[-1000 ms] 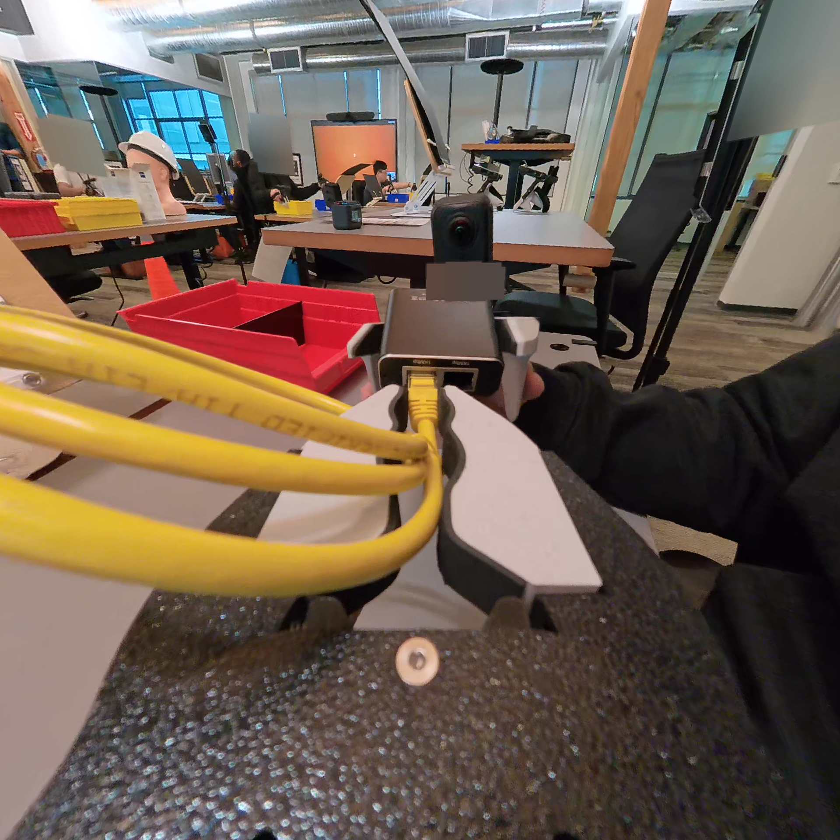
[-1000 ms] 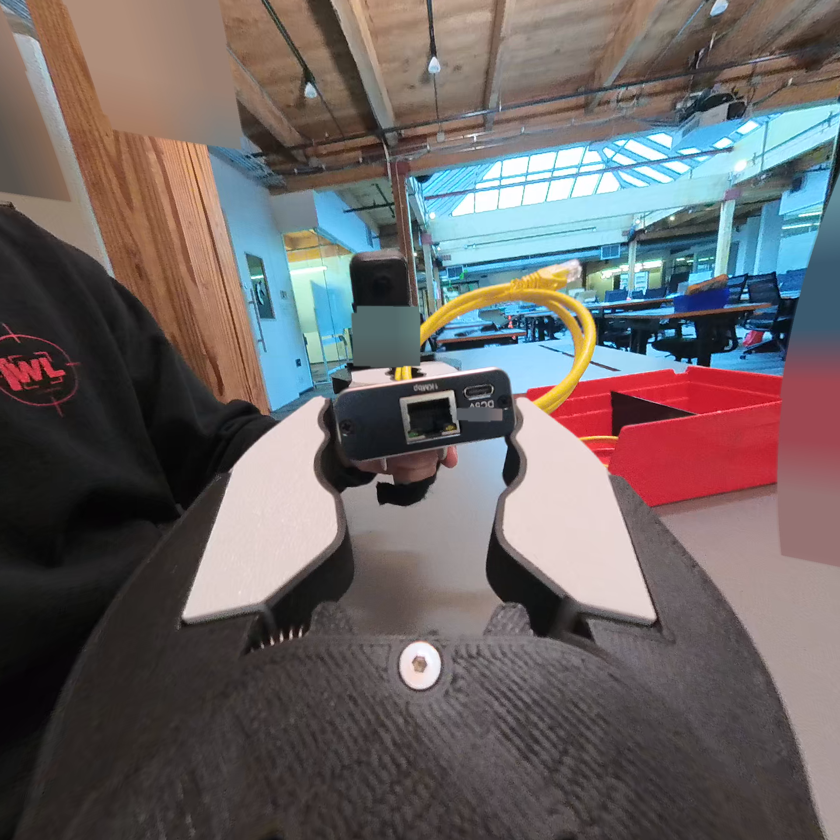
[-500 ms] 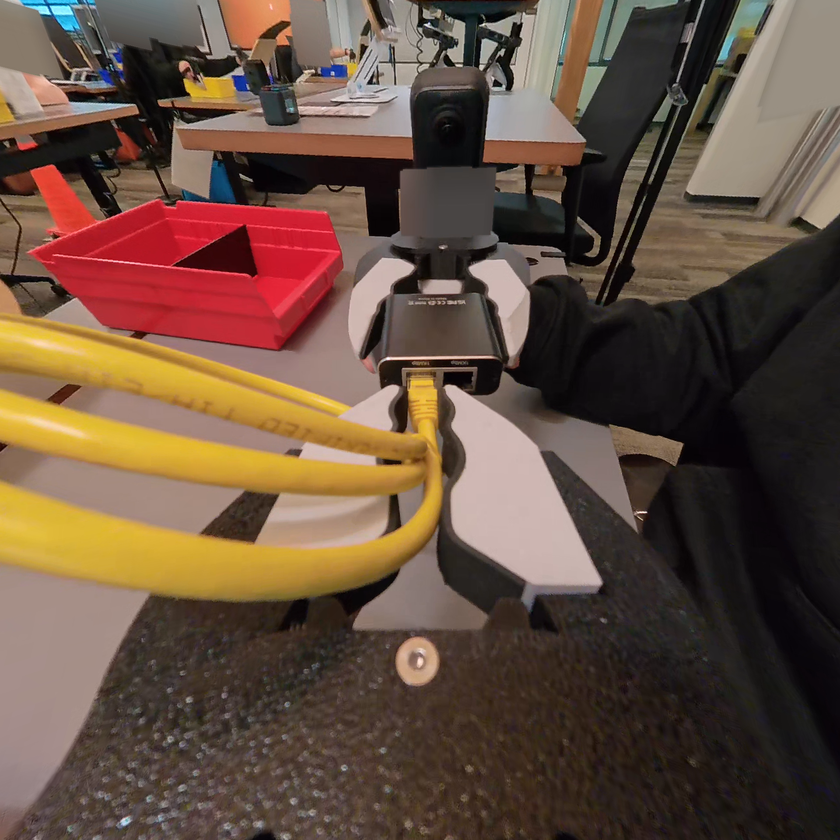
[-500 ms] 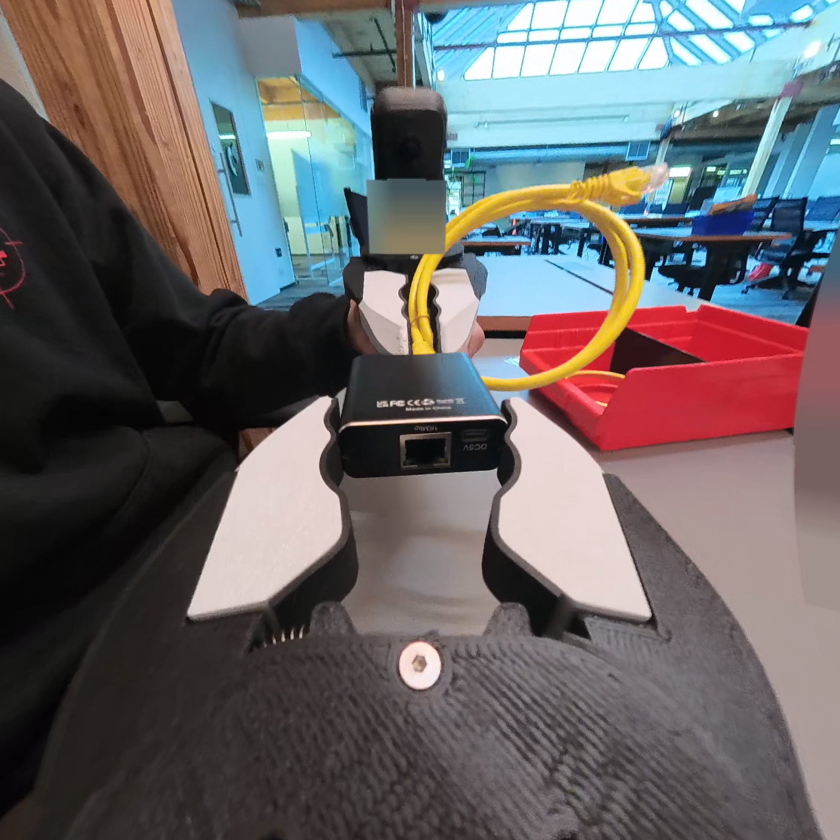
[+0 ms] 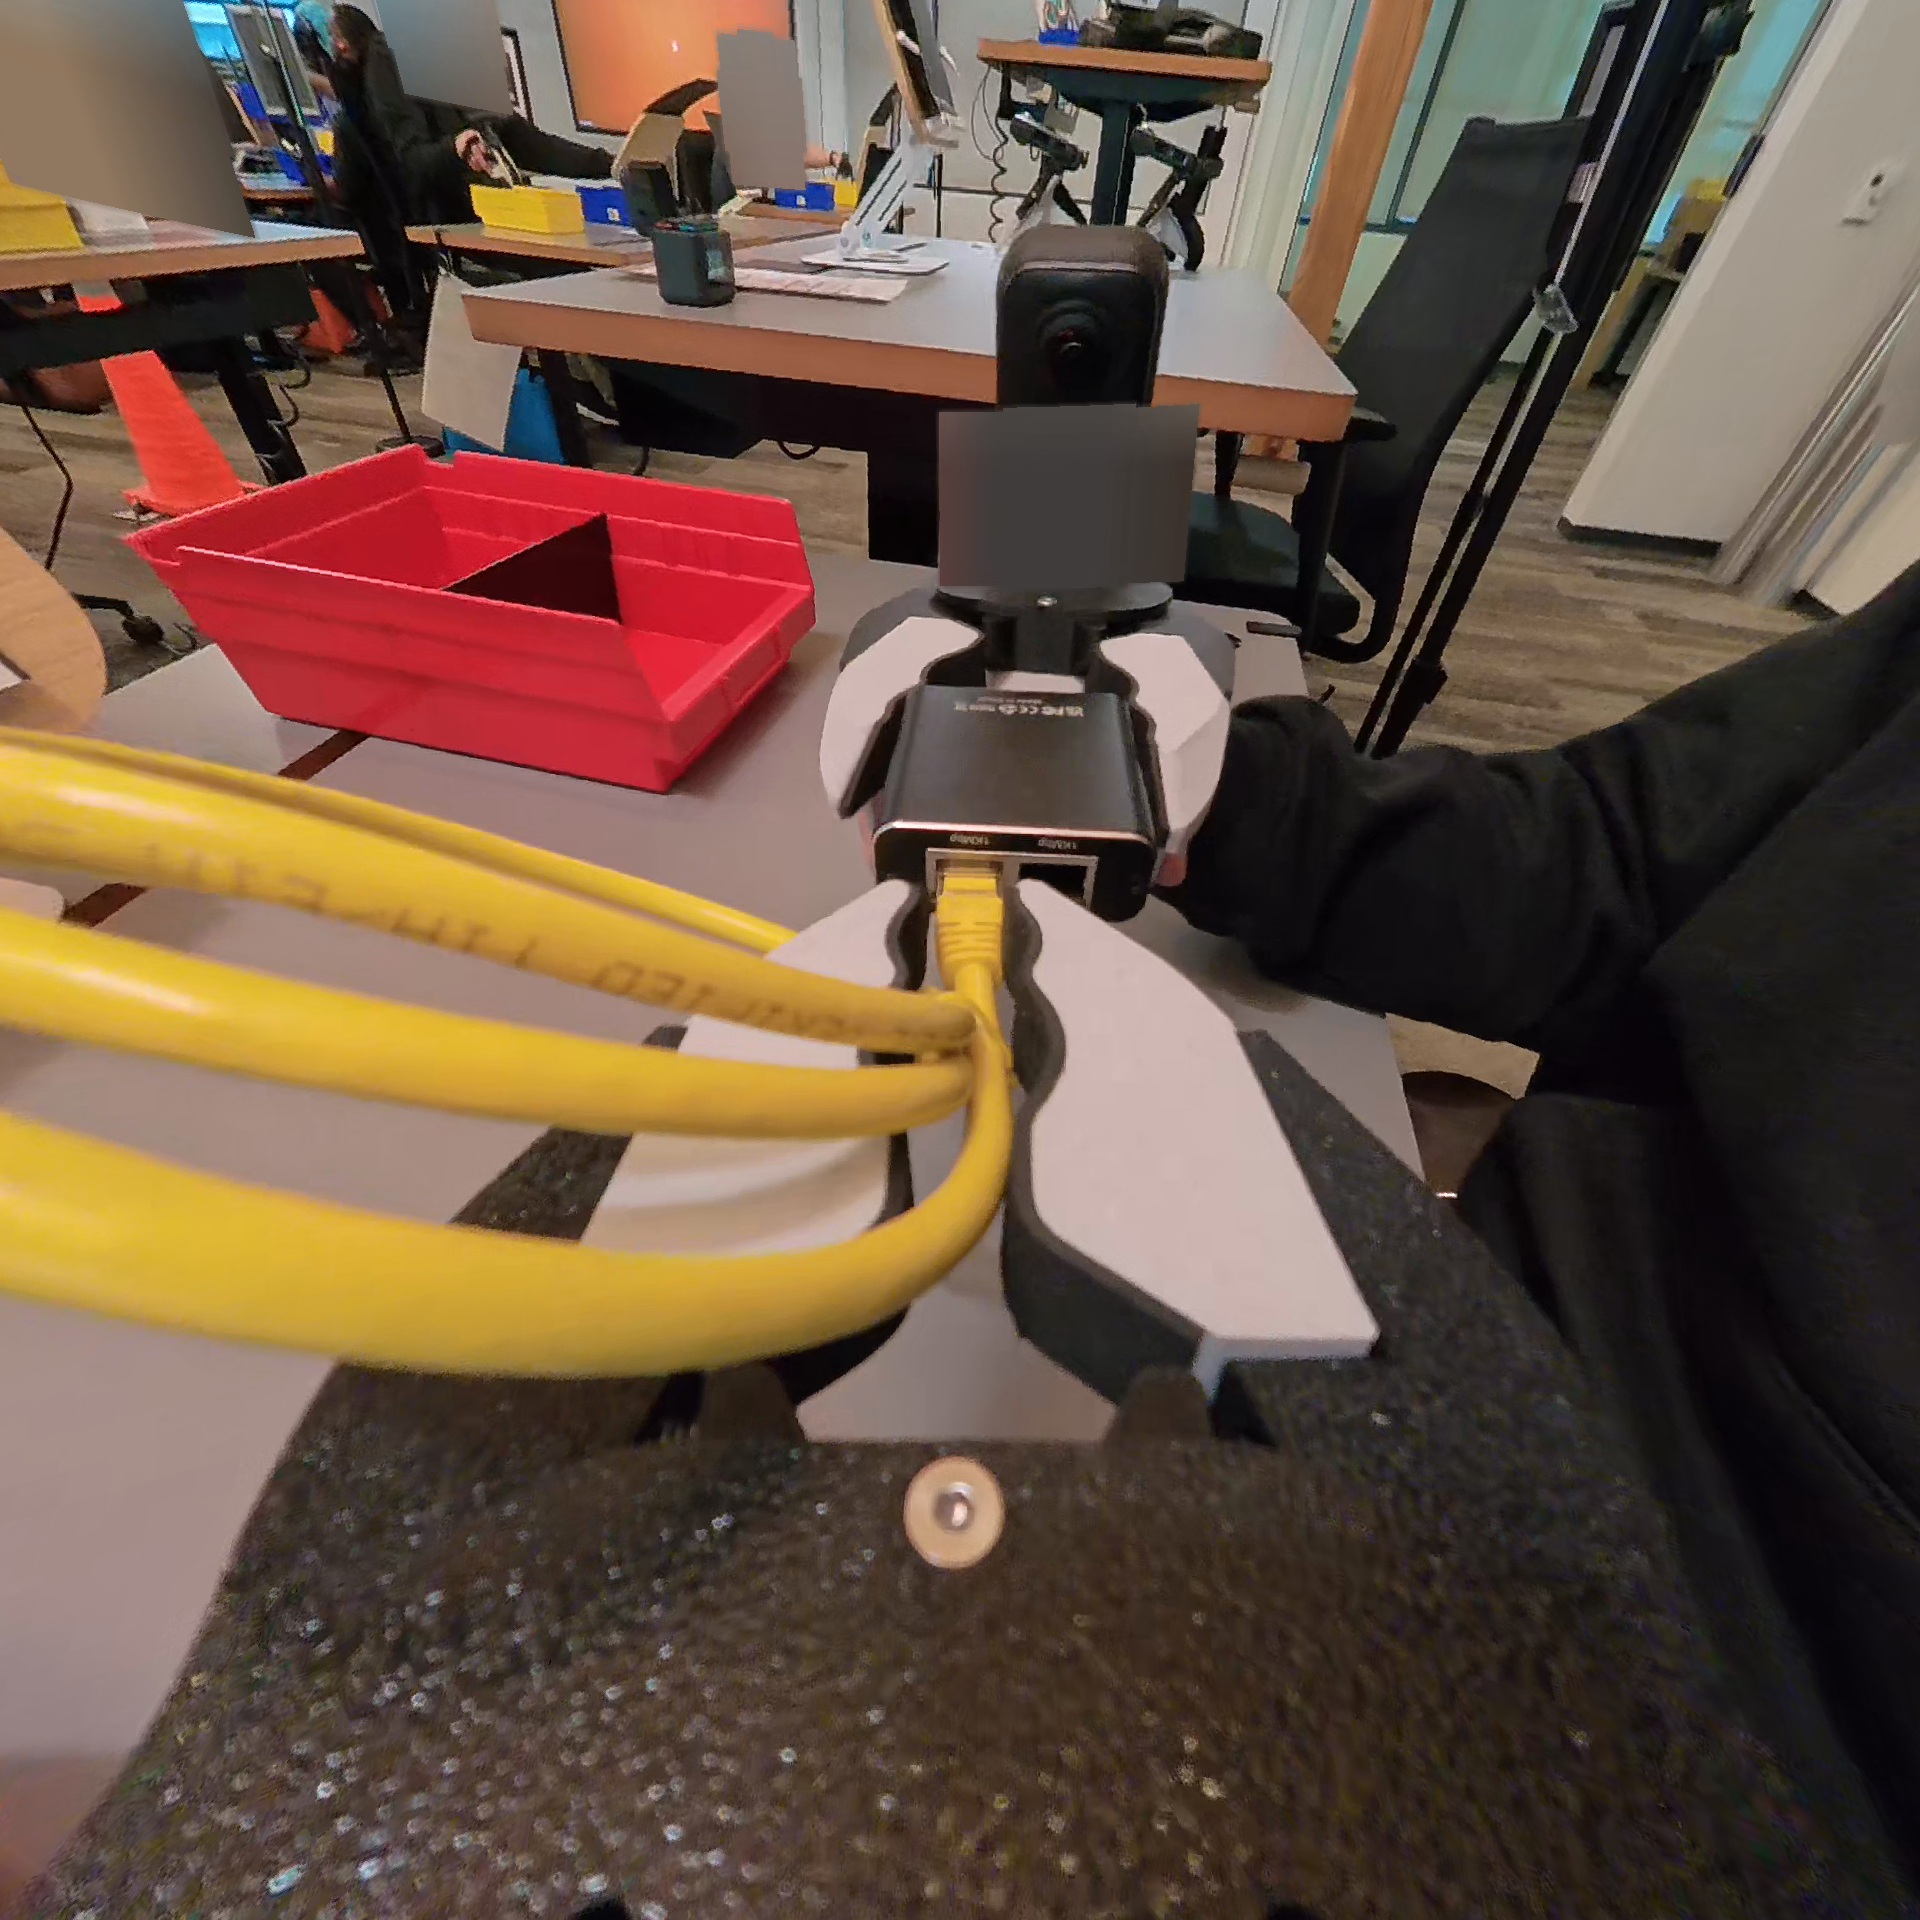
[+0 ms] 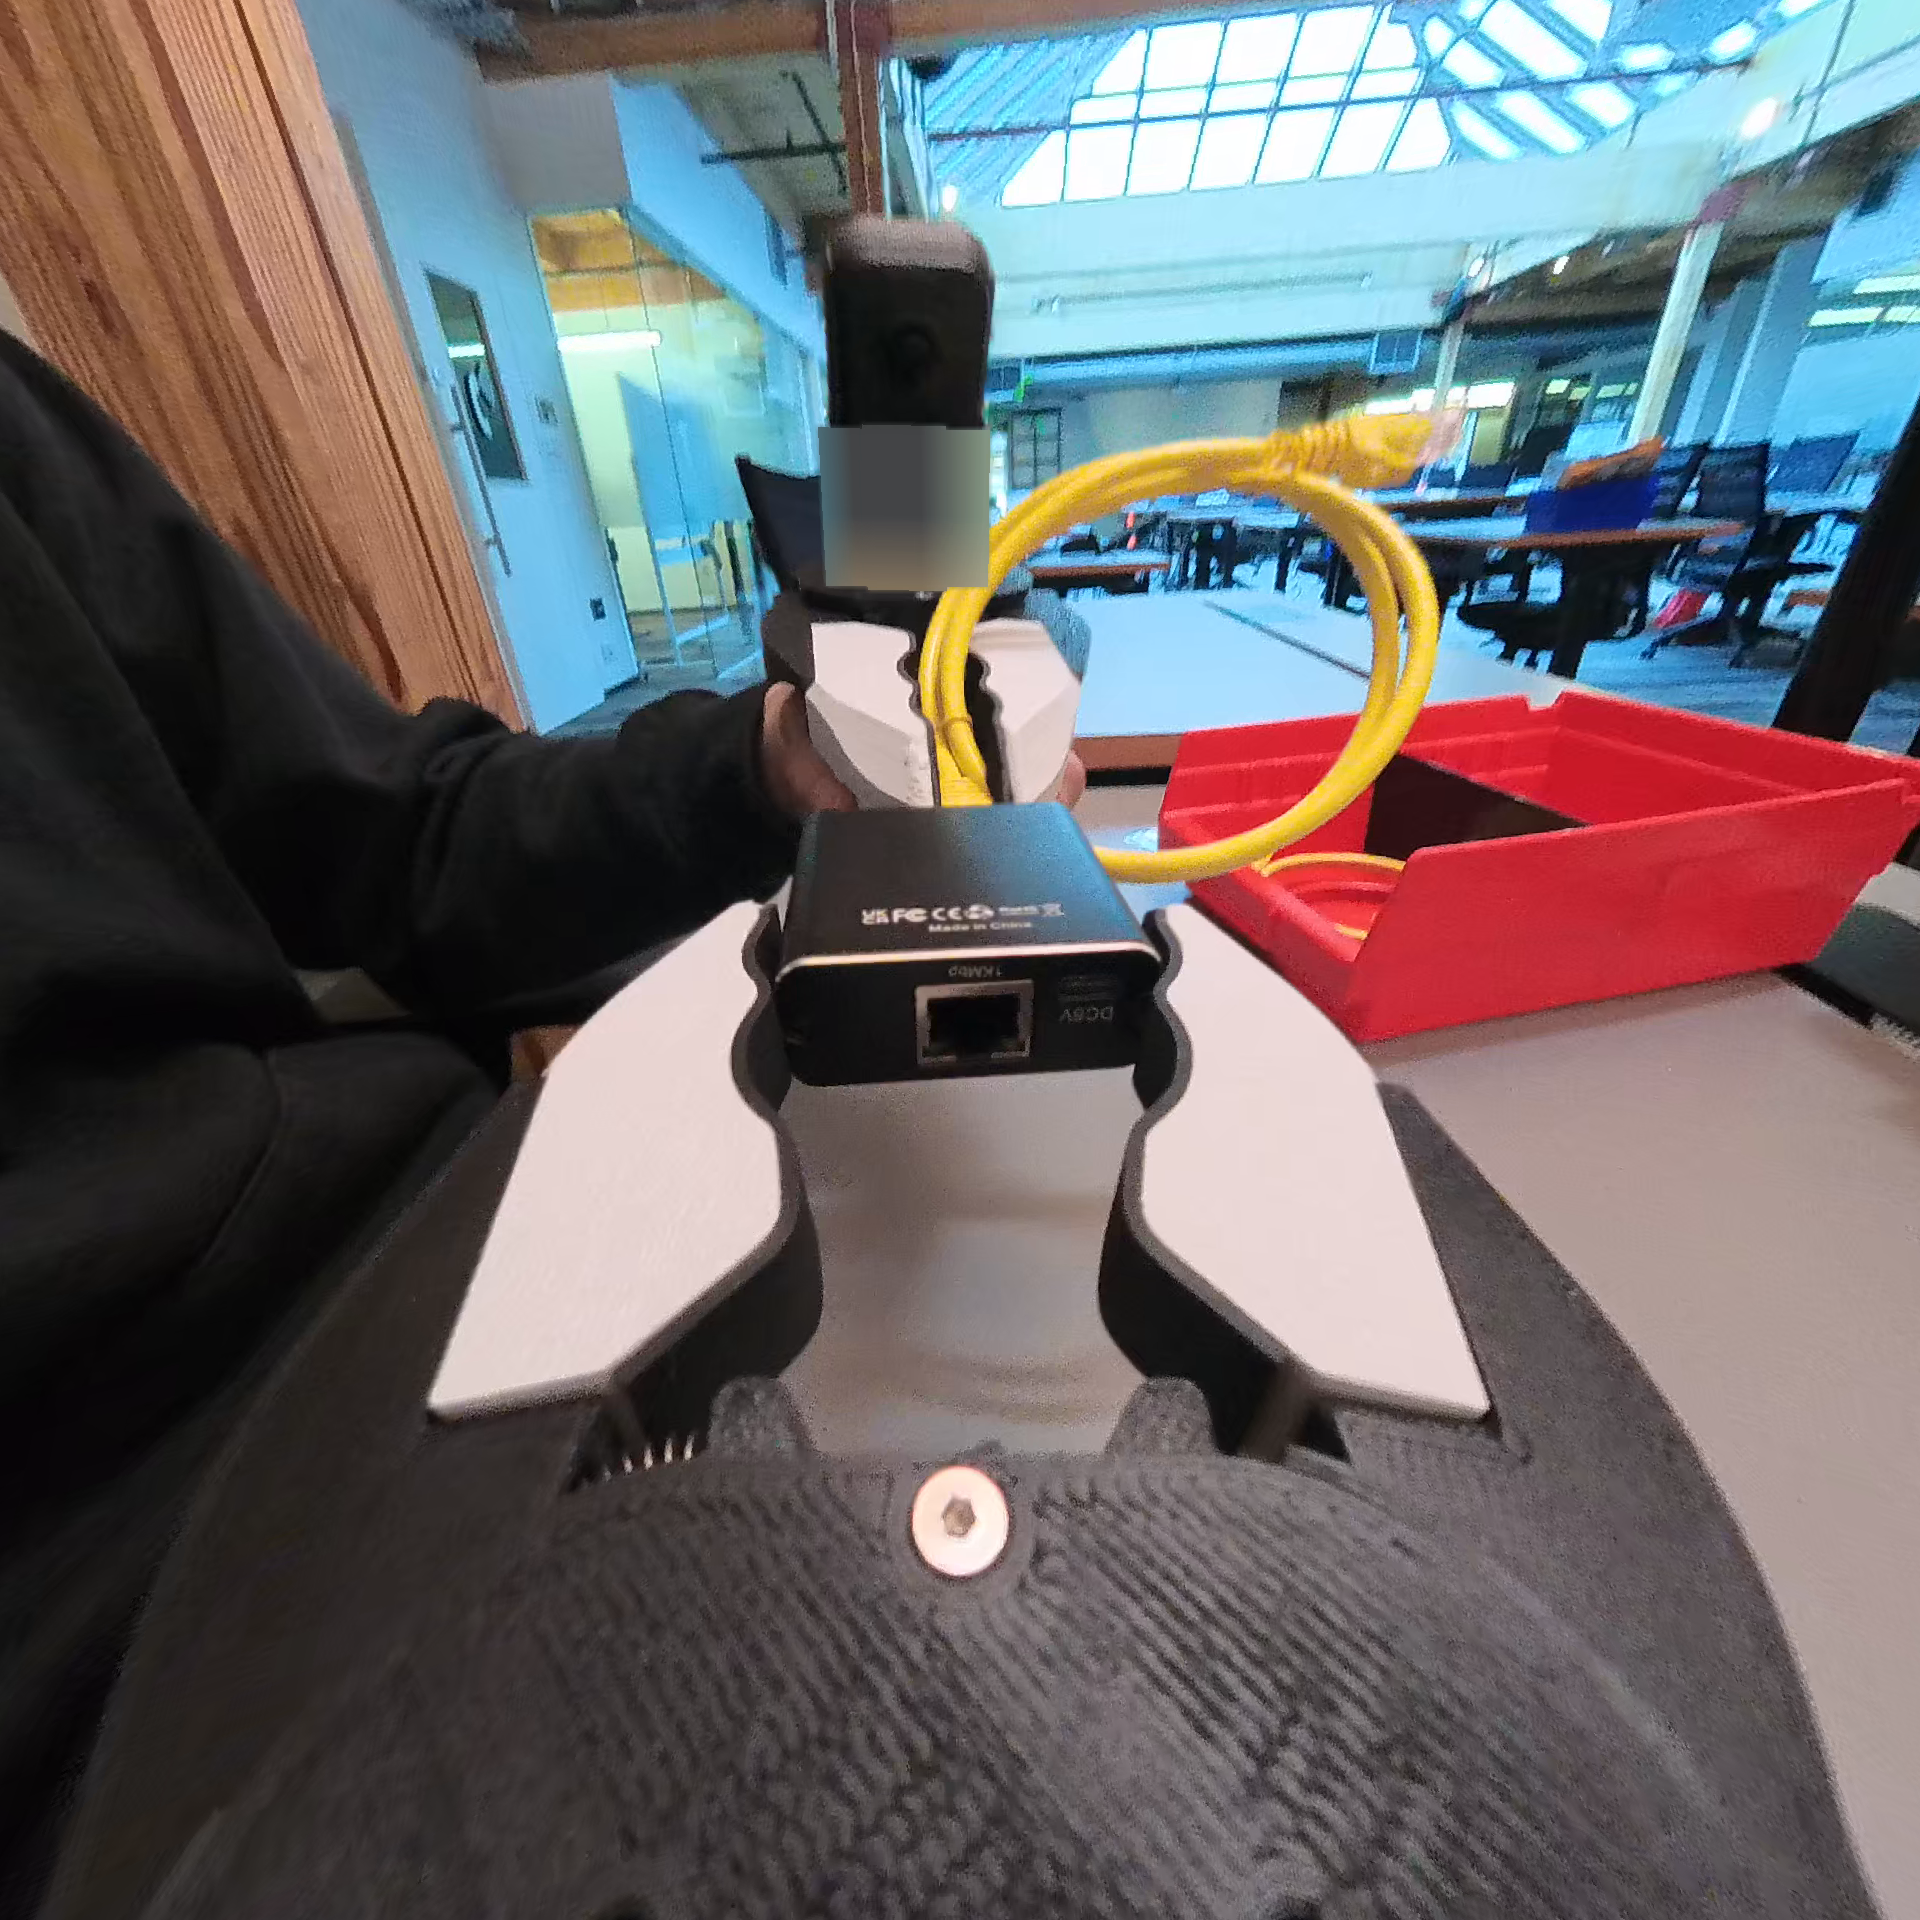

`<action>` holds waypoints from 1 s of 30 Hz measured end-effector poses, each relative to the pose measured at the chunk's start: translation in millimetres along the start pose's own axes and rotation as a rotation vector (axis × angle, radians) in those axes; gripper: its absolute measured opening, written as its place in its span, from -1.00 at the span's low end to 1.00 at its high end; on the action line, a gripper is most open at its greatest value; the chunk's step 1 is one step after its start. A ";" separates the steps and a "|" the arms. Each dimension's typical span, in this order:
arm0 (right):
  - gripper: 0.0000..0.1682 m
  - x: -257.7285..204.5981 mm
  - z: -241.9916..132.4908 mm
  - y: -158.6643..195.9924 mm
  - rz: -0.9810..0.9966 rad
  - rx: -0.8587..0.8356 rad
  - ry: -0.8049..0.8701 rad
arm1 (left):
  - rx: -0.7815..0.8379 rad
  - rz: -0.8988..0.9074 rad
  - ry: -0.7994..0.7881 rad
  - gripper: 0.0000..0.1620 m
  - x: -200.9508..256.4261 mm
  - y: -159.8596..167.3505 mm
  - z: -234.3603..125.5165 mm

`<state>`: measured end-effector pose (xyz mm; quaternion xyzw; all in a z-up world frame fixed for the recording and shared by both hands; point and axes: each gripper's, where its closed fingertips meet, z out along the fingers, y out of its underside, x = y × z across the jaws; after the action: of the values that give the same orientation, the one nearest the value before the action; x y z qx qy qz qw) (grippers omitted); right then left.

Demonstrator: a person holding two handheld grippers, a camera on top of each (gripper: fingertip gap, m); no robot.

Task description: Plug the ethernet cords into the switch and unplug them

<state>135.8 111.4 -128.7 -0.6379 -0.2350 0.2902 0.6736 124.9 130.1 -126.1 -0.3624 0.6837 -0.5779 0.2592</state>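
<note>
So we've tilted the small black metal switch box [image 6: 966,940] down since a second ago, right gripper [image 6: 961,997] clamped on it, left gripper [image 5: 971,940] pinching the plugged-in yellow ethernet cord [image 5: 961,914], unplugging probably next

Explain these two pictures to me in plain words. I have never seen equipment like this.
There is no robot here. A person holds a hand-operated claw in each hand, and a camera on each claw looks forward along its two fingers, so each picture also shows the other claw facing it.

In the left wrist view, the left claw is shut on the yellow ethernet cord, just behind its plug, which sits in one port of the black switch. The port beside it is empty.

In the right wrist view, the right claw grips that switch by its sides. The face toward the camera has another empty port. The cord's loops rise behind it.

A red bin stands on the grey table, with some more yellow cord showing inside it.
</note>
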 end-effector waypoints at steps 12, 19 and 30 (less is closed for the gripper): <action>-0.21 1.0 -3.8 -11.8 0.004 0.089 -0.007 | -0.019 -0.025 -0.025 -0.72 -3.5 9.6 0.8; -0.21 0.4 -6.2 -13.5 -0.018 0.096 -0.007 | -0.023 -0.044 -0.017 -0.70 -3.3 9.9 -0.8; -0.22 -1.3 -7.3 -17.0 -0.006 0.132 -0.028 | -0.005 0.034 -0.031 -0.75 -0.4 3.6 -3.8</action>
<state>141.4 104.9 -112.3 -0.5871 -0.2266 0.3122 0.7117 121.5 132.9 -129.0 -0.3603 0.6870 -0.5663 0.2785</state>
